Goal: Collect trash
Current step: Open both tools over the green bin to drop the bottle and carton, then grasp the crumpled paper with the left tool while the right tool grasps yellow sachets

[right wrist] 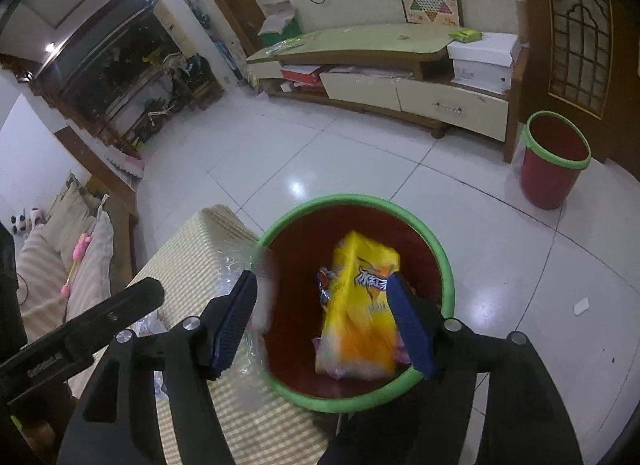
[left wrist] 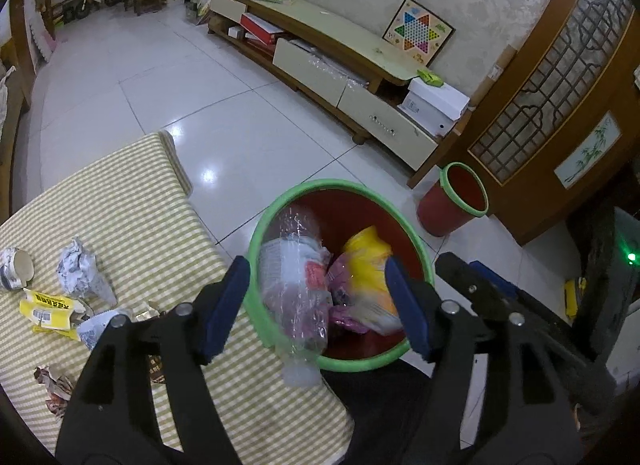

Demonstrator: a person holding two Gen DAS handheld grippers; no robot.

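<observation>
Both claws hover over the bin point(left wrist: 340, 185), a red bucket with a green rim standing on the floor against the edge of the checked surface point(left wrist: 132, 201). The left claw point(left wrist: 320, 305) is spread wide and holds nothing; below it a crushed clear bottle point(left wrist: 296, 285) leans on the bin's near rim, neck hanging outside. The right claw point(right wrist: 324, 321) is also wide apart and empty — between its fingers lies a yellow bag point(right wrist: 360, 305), blurred, inside the bin point(right wrist: 448, 265) on top of a pink wrapper point(left wrist: 340, 277). In the left view the yellow bag point(left wrist: 368, 265) sits beside the bottle.

More trash lies on the surface: a paper cup point(left wrist: 16, 269), a crumpled paper point(left wrist: 80, 269) and a yellow wrapper point(left wrist: 48, 305) near it, and a brown scrap point(left wrist: 56, 385) closer to the edge. A second bin point(left wrist: 456, 201) stands well apart, by the wooden door point(left wrist: 560, 105).
</observation>
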